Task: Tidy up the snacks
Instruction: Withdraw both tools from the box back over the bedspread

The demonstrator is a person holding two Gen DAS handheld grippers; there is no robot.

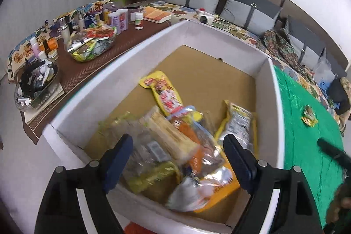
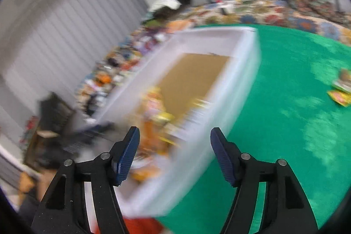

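Note:
A white box (image 1: 221,36) with a cardboard floor holds several snack packets (image 1: 175,137), among them a yellow pouch (image 1: 162,91) and a yellow bag (image 1: 239,122). My left gripper (image 1: 177,157) is open and empty, hovering over the packets at the box's near end. A small yellow-green packet (image 1: 309,116) lies on the green cloth (image 1: 307,146) to the right of the box. In the blurred right wrist view my right gripper (image 2: 175,155) is open and empty above the box's right wall (image 2: 219,115). Small packets (image 2: 342,89) lie on the cloth at far right.
A brown mat (image 1: 136,36) left of the box carries several bottles, jars and two clear bowls (image 1: 92,43) of small items. A floral-covered couch (image 1: 241,27) with grey cushions (image 1: 250,10) runs along the back. The right gripper's tip (image 1: 333,150) shows at the right edge.

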